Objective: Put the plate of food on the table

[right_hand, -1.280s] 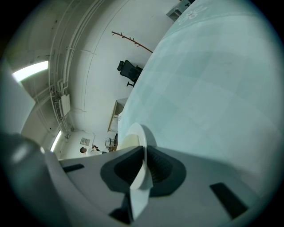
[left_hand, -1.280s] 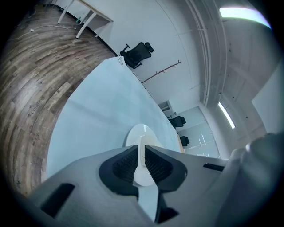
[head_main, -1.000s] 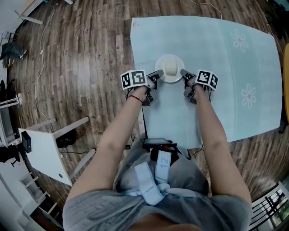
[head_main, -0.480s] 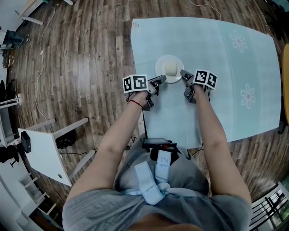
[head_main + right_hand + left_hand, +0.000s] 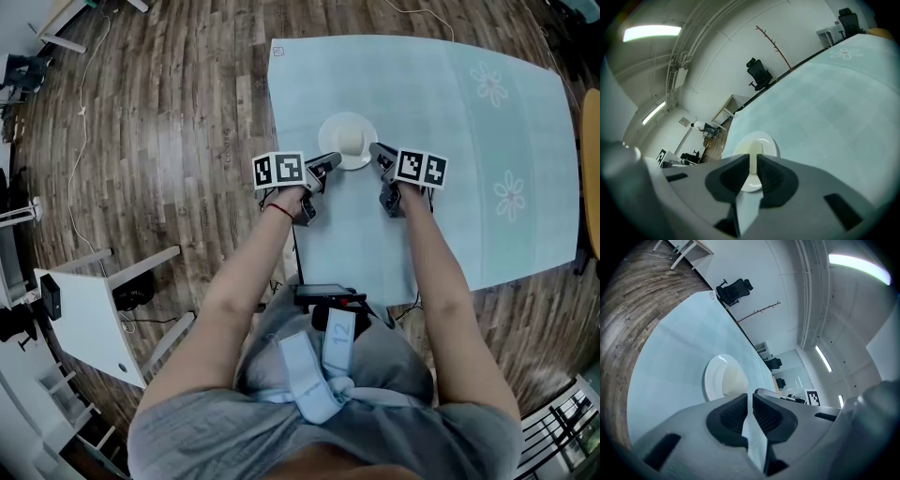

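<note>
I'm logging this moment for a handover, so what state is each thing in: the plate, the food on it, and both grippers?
Plate: level, on or just above the table; contact unclear.
Food: pale mound, sitting on the plate.
Left gripper: jaws almost together, apparently shut on the plate's rim.
Right gripper: jaws almost together, shut on the opposite rim.

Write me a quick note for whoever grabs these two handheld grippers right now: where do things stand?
Left gripper: jaws closed to a thin slit on the plate rim.
Right gripper: the same, on the opposite rim.
Plate, with a pale lump of food: appears to rest on the blue-clothed table.
Done: plate looks set down.
Left: probably open both grippers and draw them back.
</note>
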